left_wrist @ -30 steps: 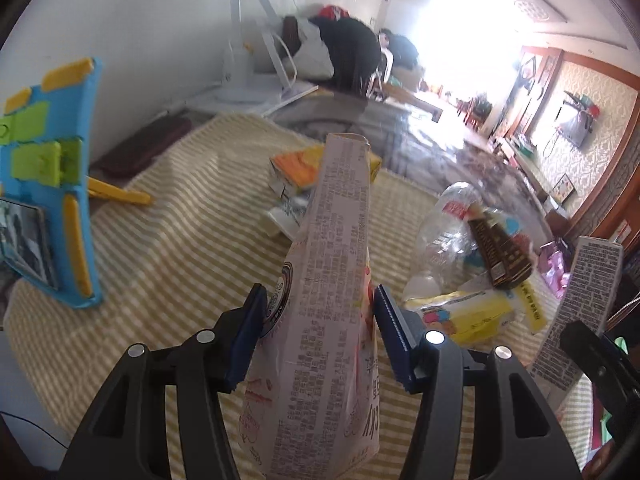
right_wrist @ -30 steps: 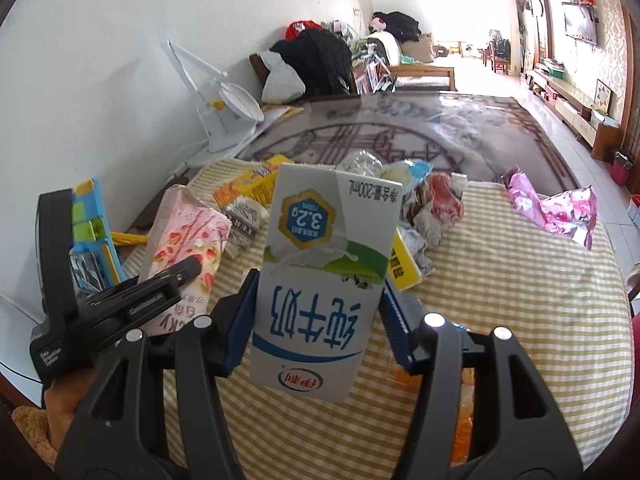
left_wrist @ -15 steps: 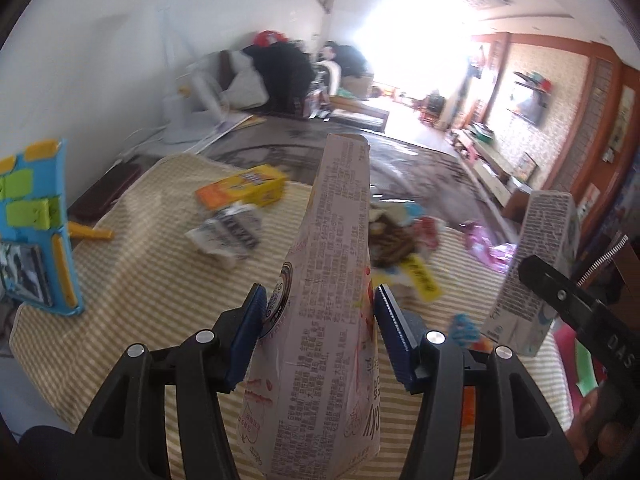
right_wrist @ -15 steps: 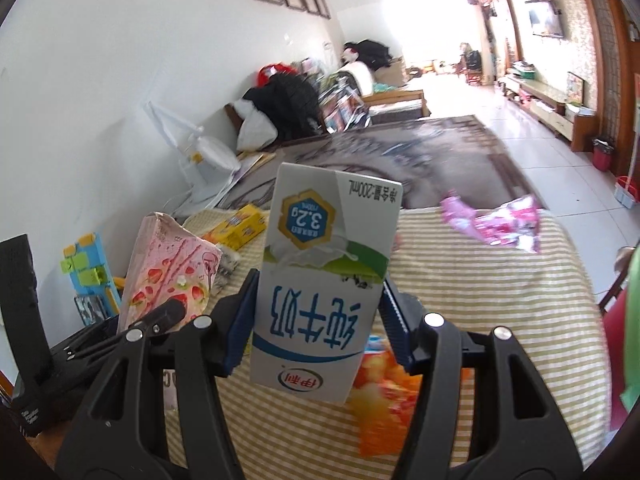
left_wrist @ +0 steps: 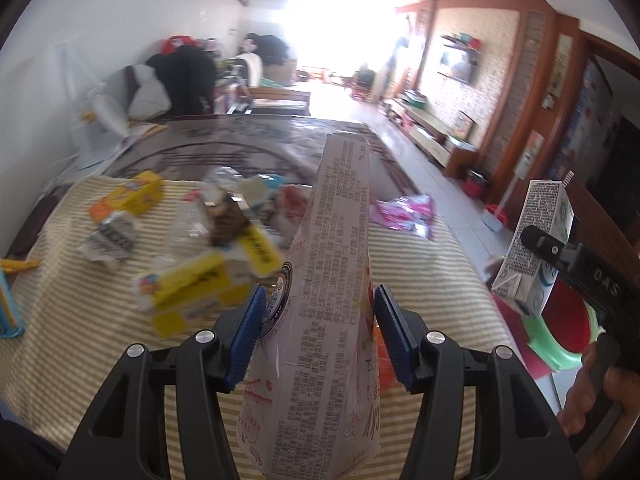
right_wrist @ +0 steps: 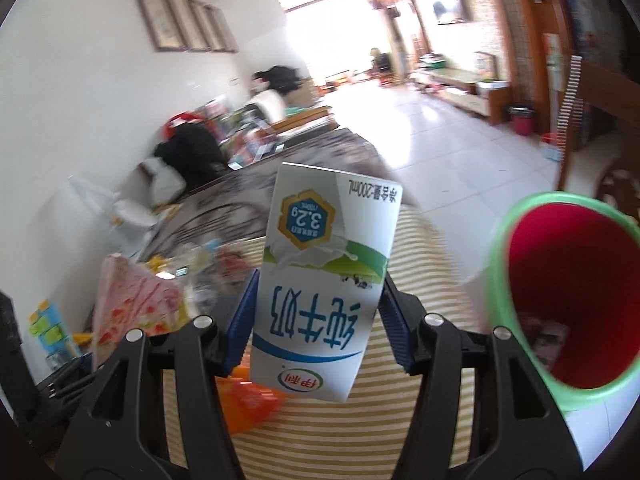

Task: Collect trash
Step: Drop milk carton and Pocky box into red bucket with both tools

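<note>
Only right view shows the bin [right_wrist: 560,292] interior.

The litter pile [left_wrist: 208,240] behind the pink carton [left_wrist: 328,320] is motion-blurred; the carton's base is cut off below. The bin [right_wrist: 560,300] is cropped, its contents unclear.

1. Both views now swing to the right, away from the blue toy stand, toward the table's right edge.
2. The red bin with green rim [right_wrist: 568,296] comes into view beside the milk carton [right_wrist: 324,280].
3. The pink wrapper [left_wrist: 404,212] now shows in the left view.
</note>
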`<state>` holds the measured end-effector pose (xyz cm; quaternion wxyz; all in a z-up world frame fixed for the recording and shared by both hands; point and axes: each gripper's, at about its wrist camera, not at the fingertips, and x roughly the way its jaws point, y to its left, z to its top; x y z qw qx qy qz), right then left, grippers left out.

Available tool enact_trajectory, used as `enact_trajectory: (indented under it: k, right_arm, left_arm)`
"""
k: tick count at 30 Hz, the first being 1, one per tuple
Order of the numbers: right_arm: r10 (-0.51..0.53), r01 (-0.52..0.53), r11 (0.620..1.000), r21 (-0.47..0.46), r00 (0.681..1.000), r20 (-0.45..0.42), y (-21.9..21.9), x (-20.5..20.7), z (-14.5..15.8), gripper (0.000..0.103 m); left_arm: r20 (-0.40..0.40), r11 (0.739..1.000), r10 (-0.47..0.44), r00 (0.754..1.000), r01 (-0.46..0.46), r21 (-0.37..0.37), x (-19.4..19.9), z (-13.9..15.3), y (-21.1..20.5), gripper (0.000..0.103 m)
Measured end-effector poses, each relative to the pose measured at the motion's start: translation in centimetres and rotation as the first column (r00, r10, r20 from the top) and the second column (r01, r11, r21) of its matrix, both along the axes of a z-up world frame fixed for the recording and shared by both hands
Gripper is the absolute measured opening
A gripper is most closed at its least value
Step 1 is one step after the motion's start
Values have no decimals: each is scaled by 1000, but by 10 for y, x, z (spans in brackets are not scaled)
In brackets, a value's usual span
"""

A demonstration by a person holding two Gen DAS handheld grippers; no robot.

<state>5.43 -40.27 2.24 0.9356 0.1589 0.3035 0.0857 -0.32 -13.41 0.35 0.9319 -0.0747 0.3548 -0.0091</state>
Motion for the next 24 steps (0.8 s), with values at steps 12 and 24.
enact_trajectory:
  k: [12,24]
  right_arm:
    - [-345,352,936,20,924,-164,-108,-5,-29,57]
    - [-774,773,634,14,633,22,-158,-62,-14,98]
  left_arm:
    - [-6,971,-230,973,229,-64,14,-2,-87,54]
    - [-29,877,-467,884,460,-139,44,-8,-190,54]
